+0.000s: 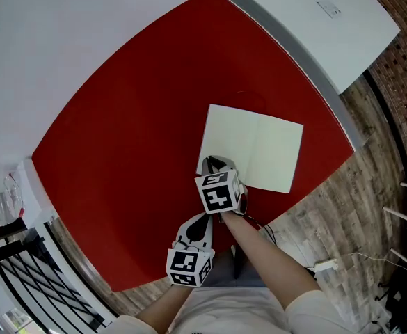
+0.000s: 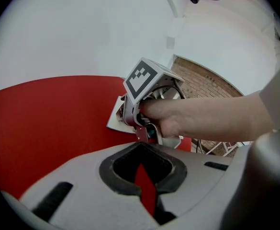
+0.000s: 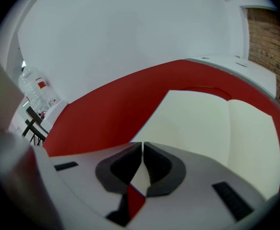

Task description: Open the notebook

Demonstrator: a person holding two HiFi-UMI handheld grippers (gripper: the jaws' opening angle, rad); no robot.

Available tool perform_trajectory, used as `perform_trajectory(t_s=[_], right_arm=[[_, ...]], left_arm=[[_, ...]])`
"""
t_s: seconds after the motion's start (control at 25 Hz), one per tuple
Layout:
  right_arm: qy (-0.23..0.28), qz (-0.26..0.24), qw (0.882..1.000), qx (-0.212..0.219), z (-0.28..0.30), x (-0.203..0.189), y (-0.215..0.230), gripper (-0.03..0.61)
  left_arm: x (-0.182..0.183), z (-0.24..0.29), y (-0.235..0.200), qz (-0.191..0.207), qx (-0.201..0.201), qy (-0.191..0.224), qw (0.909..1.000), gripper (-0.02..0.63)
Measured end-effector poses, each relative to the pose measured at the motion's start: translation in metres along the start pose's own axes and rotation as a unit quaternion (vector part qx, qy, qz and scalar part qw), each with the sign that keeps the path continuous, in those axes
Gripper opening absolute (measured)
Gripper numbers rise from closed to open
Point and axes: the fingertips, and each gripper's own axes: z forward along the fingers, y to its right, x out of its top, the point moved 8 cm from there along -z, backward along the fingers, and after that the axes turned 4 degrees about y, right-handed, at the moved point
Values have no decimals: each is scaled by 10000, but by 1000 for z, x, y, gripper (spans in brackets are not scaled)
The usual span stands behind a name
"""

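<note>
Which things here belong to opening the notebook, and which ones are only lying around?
For the job: notebook, already lying open; right gripper, jaws together at its near corner; left gripper, off the notebook; red table.
Only lying around: white cabinet; water bottles; power strip on the floor.

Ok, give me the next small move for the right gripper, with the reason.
Probably lift the right gripper straight up and back off the notebook. Both pages already lie flat and open on the red table. Its fingers are shut over the near left corner without visibly holding a page, so nothing seems left to turn.
</note>
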Motion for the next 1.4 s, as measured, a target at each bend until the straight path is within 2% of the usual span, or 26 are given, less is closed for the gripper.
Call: perform_trajectory(t_s=[0.2,0.36,0.52,0.68,0.88,1.04,1.2,1.4], right_arm=[[-35,-110,9999,90,-8,-2,0,19],[155,-223,9994,196,-32,9,2,20],[583,-460,9970,210,-92,19,8,20],[1066,-587,9926,-46,-162,10,29,20],[1501,-165,9878,-370,-237,-18,54,20],[1877,104,9797,-699,-287,-36,56,20],[2055,197,9732,-1008,-313,-50,54,19],[2161,348,9701,-1048,-324,-54,47,19]], left_arm=[[2,-6,5,41,-11,-4,10000,6],[13,-6,4,156,-9,116,9998,6],[33,-11,14,290,-91,316,9990,6],[55,-20,33,514,-276,529,9969,6],[69,-31,60,721,-480,607,9944,6],[77,-38,80,715,-580,620,9938,6],[87,-41,99,805,-748,689,9916,6],[95,-44,116,944,-844,793,9888,6]])
